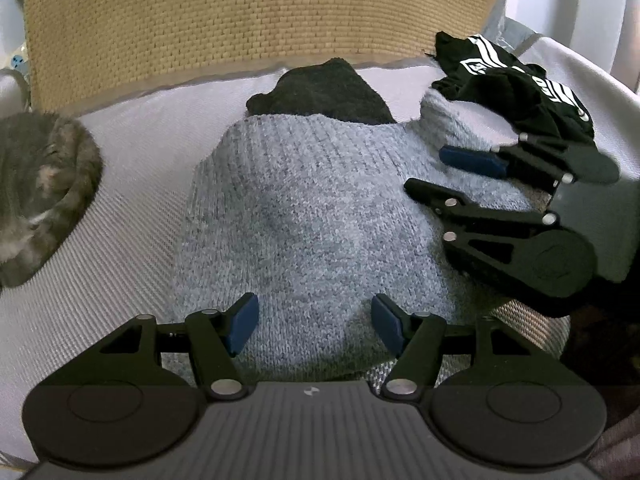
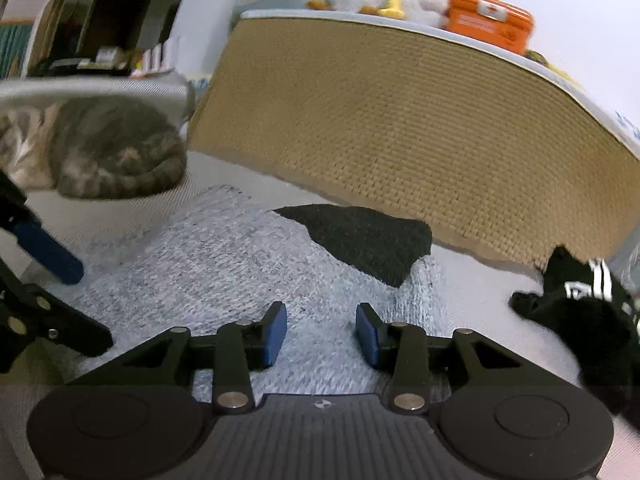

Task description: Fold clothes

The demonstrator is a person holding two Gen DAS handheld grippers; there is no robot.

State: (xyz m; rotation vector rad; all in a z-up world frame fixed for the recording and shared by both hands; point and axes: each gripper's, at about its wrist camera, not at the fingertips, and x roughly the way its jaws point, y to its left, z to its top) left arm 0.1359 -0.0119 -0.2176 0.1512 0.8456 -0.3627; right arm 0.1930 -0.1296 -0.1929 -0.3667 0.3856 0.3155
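Observation:
A light blue-grey knit sweater lies folded on the white bed cover, with a dark knit garment showing under its far edge. My left gripper hovers open over the sweater's near edge, nothing between its blue pads. My right gripper reaches in from the right over the sweater's right side, open. In the right wrist view the right gripper is open above the sweater, the dark garment lies ahead, and the left gripper's fingers show at the left.
A tabby cat lies curled on the bed at the left, also the cat. A black garment with white stripes sits crumpled at the back right. A woven tan headboard stands behind, with plush toys and an orange case on top.

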